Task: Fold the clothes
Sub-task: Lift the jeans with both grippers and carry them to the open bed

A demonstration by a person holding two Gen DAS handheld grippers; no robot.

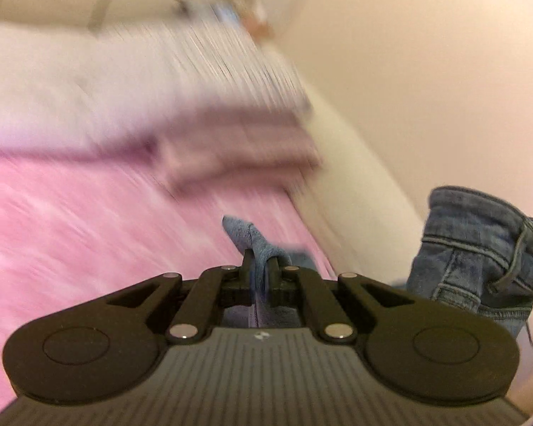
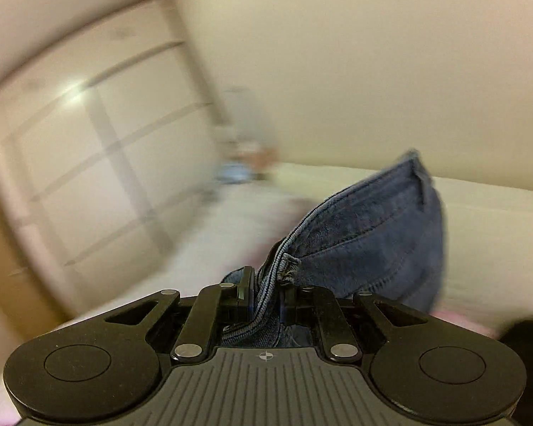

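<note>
Tools (image 1: 261, 266) (image 2: 264, 284) gripping jeans (image 2: 366, 234) above pink bedspread (image 1: 89, 220)

A home bedroom: pink bedspread (image 1: 89, 220), cream wall (image 1: 426, 71), panelled wardrobe doors (image 2: 89, 163)

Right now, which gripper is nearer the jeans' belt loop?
Right. The right gripper is shut on the jeans just below the belt loop; the left gripper pinches a plain fabric corner, no loop beside it.
</note>
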